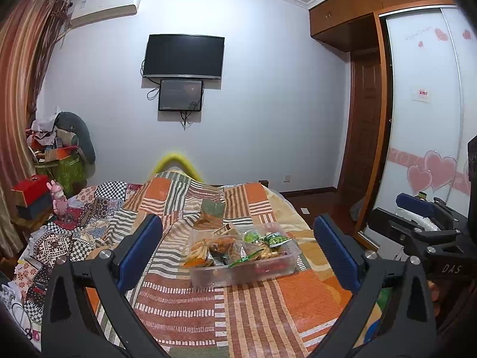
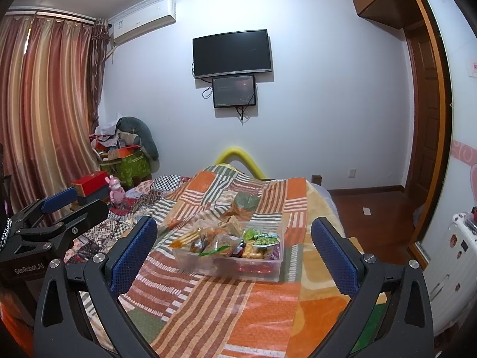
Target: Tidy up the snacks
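Two grippers were recorded over a bed (image 1: pixel 253 307) spread with an orange, brown and green patchwork quilt. Left gripper (image 1: pixel 238 256): blue-padded fingers (image 1: pixel 140 250) spread wide and released, nothing between them, raised above the quilt and short of the box. Centre: one clear plastic box (image 1: pixel 238 274) resting on the quilt, filled with wrapped snacks (image 1: pixel 235 244) in orange, brown and green packets, heaped to about its rim. In the left wrist view the box lay between the two fingers, nearer the far side. Right gripper (image 2: pixel 234 253): blue-padded fingers (image 2: pixel 335 262) likewise released and empty, also apart from the box (image 2: pixel 229 264). Each gripper showed at the edge of the other's view, side by side. Background, left to right: striped curtain (image 2: pixel 44 104), red box (image 2: pixel 91 180), pink toy figure (image 2: pixel 115 191), wall-mounted television (image 2: pixel 232 53), wooden wardrobe (image 1: pixel 342 12).
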Available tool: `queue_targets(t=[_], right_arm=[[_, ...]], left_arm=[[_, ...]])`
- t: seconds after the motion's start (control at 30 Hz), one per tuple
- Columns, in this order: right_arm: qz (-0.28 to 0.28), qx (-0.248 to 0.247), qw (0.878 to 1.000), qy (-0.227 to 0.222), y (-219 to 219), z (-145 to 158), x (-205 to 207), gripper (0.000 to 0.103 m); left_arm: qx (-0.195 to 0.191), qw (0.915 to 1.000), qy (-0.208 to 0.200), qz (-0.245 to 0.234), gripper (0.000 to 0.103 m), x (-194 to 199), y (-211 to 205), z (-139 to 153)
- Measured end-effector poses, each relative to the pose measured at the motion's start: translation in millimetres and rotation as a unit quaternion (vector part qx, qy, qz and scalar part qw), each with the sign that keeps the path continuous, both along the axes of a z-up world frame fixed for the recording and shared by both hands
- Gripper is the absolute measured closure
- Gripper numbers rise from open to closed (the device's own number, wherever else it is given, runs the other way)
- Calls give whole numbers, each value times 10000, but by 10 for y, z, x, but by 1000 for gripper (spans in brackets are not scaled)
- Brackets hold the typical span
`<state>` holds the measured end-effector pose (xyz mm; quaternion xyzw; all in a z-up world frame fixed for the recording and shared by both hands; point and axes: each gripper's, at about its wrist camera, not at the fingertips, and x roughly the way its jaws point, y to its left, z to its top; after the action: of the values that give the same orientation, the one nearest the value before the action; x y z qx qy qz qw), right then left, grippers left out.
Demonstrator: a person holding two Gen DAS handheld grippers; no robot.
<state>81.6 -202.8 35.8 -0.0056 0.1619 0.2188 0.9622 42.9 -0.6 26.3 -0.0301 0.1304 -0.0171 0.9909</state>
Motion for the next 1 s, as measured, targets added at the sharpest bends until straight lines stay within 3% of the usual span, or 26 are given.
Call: queue_targets(t=[1.0], right_arm=[[-85,2,10000,-28,-33,30,23,0]], left_arm=[[-8,10000,-48,-60,0,-9,5,33]])
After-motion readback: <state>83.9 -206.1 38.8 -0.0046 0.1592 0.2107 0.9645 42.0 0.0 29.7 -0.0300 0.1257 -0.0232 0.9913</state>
